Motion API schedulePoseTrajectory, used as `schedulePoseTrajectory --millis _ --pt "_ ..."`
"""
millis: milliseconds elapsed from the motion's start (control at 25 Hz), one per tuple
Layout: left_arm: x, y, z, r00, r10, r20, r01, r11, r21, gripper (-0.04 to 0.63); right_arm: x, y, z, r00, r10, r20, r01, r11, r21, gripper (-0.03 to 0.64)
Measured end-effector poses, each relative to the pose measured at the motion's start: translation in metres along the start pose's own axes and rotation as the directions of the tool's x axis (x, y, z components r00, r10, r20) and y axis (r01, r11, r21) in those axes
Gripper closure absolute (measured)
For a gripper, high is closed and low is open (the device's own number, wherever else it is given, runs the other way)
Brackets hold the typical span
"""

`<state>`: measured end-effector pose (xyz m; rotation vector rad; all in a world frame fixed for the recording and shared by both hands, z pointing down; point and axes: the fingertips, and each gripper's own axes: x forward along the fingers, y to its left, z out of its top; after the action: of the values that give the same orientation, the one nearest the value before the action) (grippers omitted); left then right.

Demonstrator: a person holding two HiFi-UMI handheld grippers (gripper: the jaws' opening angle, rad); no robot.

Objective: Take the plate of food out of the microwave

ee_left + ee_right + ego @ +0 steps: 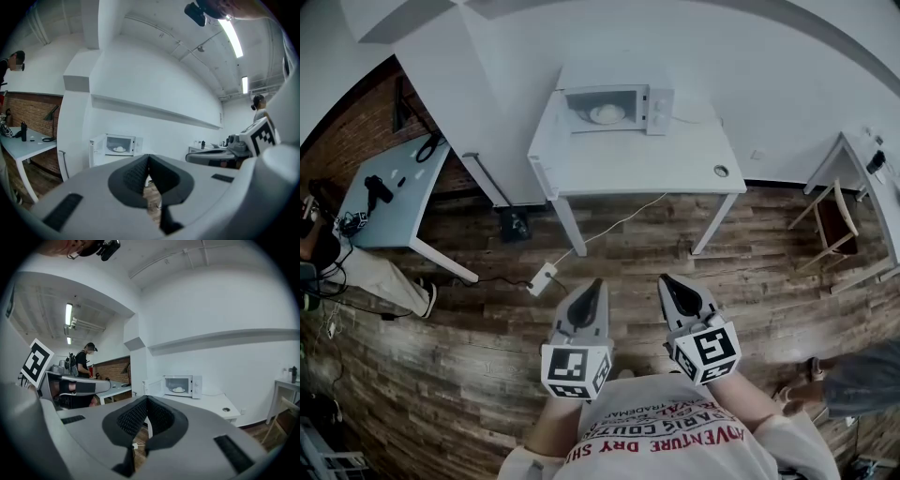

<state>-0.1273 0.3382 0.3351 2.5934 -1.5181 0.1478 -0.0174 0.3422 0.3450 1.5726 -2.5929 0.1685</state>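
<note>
Judging from how things lie, nearly all of the task is left to be done. The plate of food [606,114] is seen inside the microwave [657,108], whose door [153,388] is swung open, on the white table [628,164]. The left gripper [593,284] and the right gripper [669,281] are held well apart from that table, over the wooden floor [487,309]. Each gripper's jaws are closed together on nothing. The approach, the grip on the plate and its withdrawal are not yet made.

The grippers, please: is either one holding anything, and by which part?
Nothing is held: the left gripper and the right gripper are both shut and empty.
</note>
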Motion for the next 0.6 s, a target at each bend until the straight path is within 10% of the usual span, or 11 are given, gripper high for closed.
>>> schedulePoseTrajectory --millis 600 --pt "0.075 0.065 -0.017 0.997 0.065 -0.038 -0.067 0.996 -0.066 0.588 0.096 -0.035 -0.010 0.998 0.055 -0.038 -0.055 0.998 0.010 0.607"
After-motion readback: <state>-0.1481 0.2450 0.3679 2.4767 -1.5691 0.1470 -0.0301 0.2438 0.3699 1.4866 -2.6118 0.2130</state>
